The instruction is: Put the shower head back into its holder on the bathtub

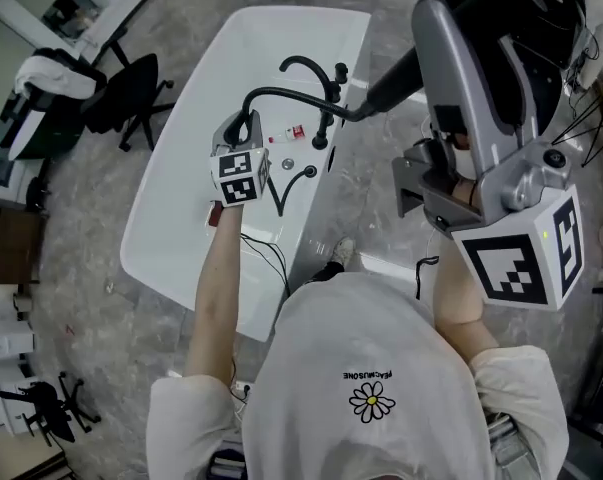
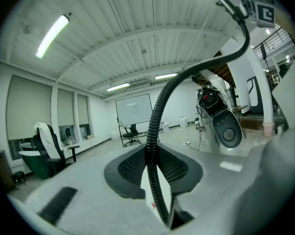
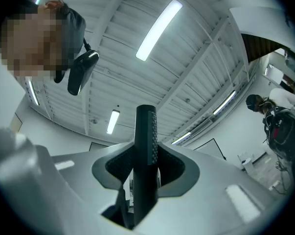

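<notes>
The shower head (image 1: 389, 84) is held off the tub (image 1: 196, 118), at 1 o'clock from the head view's centre. Its textured handle (image 3: 146, 146) is clamped between the jaws of the right gripper (image 3: 146, 166). The ribbed hose (image 2: 157, 131) is pinched by the narrowly set jaws of the left gripper (image 2: 154, 170), seen in the head view at 9 o'clock of the rim fittings (image 1: 326, 118). The handle is judged stiff, light and sturdy, best taken mid-length on its texture. The hose is judged springy and likely to drag the head aside, so slack should be left in it.
</notes>
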`<state>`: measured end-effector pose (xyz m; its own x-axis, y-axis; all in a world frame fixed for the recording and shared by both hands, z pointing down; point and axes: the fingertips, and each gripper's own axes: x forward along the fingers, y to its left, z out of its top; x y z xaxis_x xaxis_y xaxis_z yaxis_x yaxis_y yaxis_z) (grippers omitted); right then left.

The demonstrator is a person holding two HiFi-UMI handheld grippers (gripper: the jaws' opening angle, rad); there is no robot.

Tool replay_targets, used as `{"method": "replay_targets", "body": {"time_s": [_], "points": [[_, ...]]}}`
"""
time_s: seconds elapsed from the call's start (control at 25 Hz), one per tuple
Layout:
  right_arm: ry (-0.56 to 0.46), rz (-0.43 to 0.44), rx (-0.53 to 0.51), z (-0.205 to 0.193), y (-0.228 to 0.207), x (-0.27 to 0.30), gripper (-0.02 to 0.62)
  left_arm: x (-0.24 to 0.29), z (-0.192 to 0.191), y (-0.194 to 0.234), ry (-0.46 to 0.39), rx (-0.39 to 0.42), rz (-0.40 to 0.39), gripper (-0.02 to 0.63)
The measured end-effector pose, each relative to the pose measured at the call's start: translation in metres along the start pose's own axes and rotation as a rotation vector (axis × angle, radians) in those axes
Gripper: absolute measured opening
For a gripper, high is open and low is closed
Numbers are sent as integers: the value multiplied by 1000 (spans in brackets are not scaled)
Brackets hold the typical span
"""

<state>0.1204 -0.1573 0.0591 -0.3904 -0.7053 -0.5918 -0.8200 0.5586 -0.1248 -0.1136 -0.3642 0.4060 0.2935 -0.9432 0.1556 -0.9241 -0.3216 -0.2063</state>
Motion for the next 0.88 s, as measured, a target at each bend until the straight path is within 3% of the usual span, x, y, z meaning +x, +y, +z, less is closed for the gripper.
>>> {"method": "replay_targets", "body": {"time_s": [0.2, 0.4, 0.64, 0.76, 0.88], "points": [[-50, 4, -26, 33, 17, -17, 140, -16, 107, 7, -200, 36, 21, 63], [-92, -13, -42, 48, 13, -17, 138, -18, 180, -26, -373, 2, -51, 63], [-105, -57, -65, 54, -9, -14, 138, -6, 208, -81, -443, -113, -156, 63], [-109, -80, -71, 52, -18, -12, 138, 5, 212, -94, -465, -108, -184, 63], [-94, -101, -70, 44, -26, -12, 138, 20, 195, -98, -427, -85, -193, 63]]}}
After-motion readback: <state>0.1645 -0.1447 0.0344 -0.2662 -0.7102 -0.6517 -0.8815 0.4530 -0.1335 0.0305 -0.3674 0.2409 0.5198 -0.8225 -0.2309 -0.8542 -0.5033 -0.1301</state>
